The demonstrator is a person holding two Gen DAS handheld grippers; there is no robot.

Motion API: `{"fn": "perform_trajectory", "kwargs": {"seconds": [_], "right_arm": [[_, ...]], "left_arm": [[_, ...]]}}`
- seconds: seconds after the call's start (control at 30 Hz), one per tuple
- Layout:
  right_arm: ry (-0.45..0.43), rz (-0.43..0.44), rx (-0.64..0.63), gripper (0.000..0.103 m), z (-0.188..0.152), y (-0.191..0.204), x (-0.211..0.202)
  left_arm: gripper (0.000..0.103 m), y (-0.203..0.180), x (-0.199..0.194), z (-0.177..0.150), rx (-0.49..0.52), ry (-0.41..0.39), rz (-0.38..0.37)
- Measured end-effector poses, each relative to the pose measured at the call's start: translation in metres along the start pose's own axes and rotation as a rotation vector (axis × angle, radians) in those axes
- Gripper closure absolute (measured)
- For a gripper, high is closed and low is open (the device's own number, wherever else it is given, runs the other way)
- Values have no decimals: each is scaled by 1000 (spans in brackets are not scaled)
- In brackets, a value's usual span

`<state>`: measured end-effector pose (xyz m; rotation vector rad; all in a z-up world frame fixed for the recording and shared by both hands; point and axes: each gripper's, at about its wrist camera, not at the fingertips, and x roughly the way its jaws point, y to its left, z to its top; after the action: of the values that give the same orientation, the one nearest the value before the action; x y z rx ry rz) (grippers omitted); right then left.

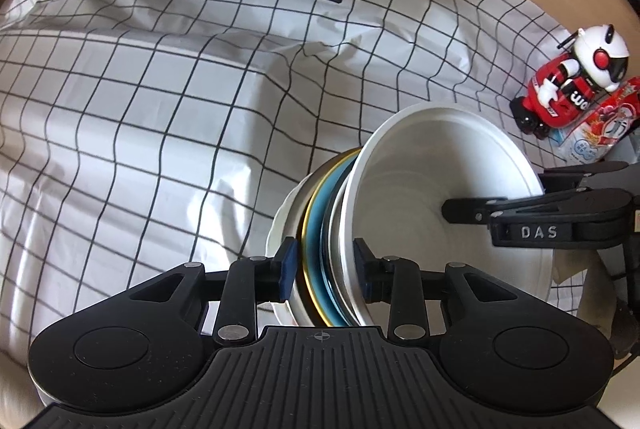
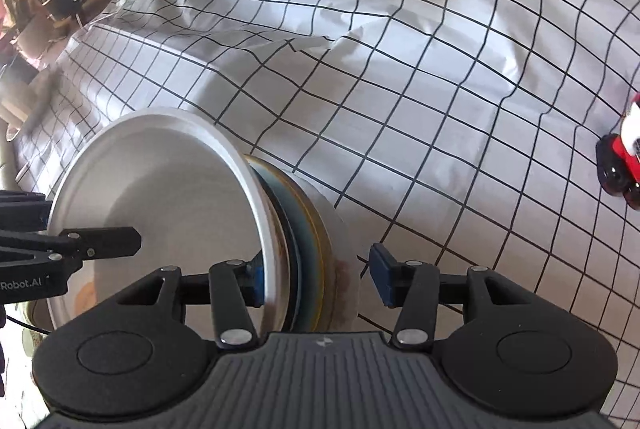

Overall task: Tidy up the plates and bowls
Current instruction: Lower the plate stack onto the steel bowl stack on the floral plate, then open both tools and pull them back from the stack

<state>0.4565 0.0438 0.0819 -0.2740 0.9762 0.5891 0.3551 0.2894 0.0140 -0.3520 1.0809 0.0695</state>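
A stack of plates and bowls point(image 1: 344, 229), tipped on edge above the checked tablecloth point(image 1: 160, 109), is clamped by the left gripper point(image 1: 325, 265); the right gripper point(image 2: 316, 279) straddles its rim, right pad clear, near a toy robot point(image 1: 572, 81).

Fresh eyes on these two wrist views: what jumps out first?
A stack of dishes dominates the lower middle of both views: a large white bowl on top, a blue plate with a gold rim beneath. The left gripper and right gripper straddle its edge from opposite sides. Behind lies a rumpled black-and-white checked cloth, with a red-and-white toy robot at its right edge.
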Motion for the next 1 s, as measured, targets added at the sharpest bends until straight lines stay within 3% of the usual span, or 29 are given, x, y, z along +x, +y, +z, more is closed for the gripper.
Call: {"fn": "perform_trajectory", "kwargs": {"seconds": [0.5,0.77,0.87,1.0], "right_arm": [[-13,-125,178,40,-19,6,-4],[-82,-193,270,33,-32,12,-10],[-100,-193,326,33,-38,11,-11],[-135,-217,305,33,-45,21,-12]], "left_arm": [[64,16,7,10,121,-10,-151],[60,27,11,11,167,-39,-248],[59,26,12,11,166,-48,-253],[59,24,11,7,165,-70,-243]]}}
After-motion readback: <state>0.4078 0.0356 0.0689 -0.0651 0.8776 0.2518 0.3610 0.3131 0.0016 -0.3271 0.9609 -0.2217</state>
